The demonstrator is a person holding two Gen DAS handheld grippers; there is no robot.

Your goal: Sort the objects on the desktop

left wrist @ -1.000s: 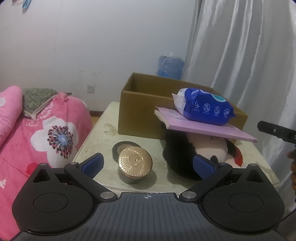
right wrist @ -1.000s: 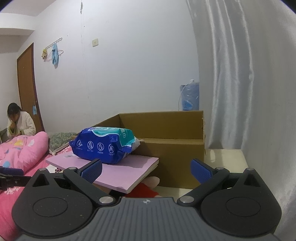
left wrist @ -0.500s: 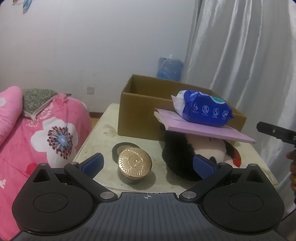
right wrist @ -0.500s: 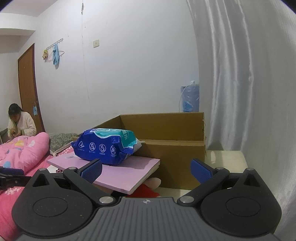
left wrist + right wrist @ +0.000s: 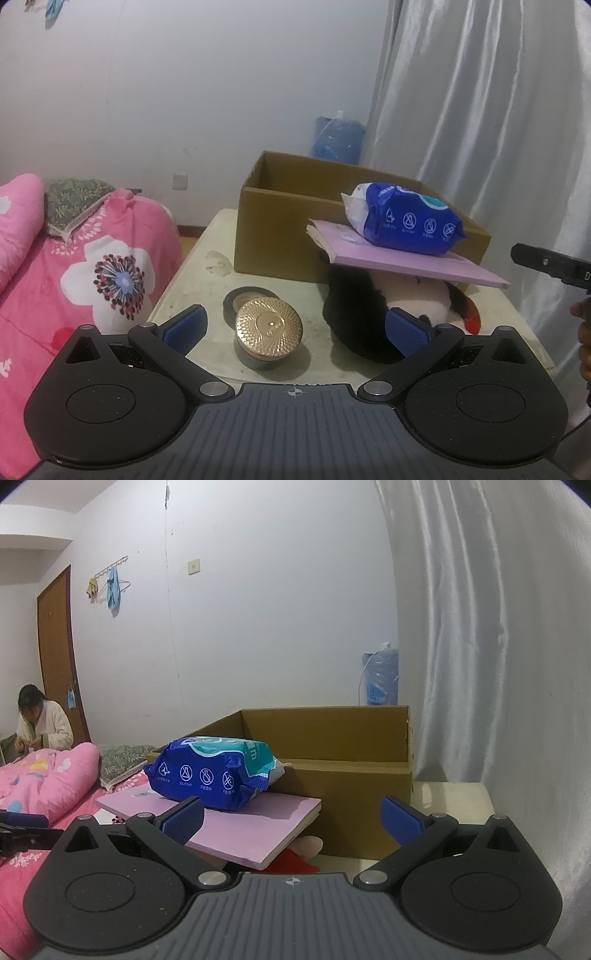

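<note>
- Black-and-cream plush toy (image 5: pixel 373 314) mostly hidden under flat pink book (image 5: pixel 402 264); right wrist view shows only a red and pink scrap of it (image 5: pixel 295 858).
- Blue plastic wipes pack (image 5: pixel 406 218) lies on the book, by the table's right edge.
- Gold-lidded round jar (image 5: pixel 269 334) and black tape roll (image 5: pixel 245 301) behind it, touching, near the cream table's (image 5: pixel 192 266) front edge; seen in left view only.
- Open brown cardboard box (image 5: pixel 295 229) at the table's back edge; its inside is hidden.
- Left gripper (image 5: pixel 295 328) spread wide, empty, jar between the fingers' line.
- Right gripper (image 5: pixel 291 821) wide, empty, near the book's corner.
</note>
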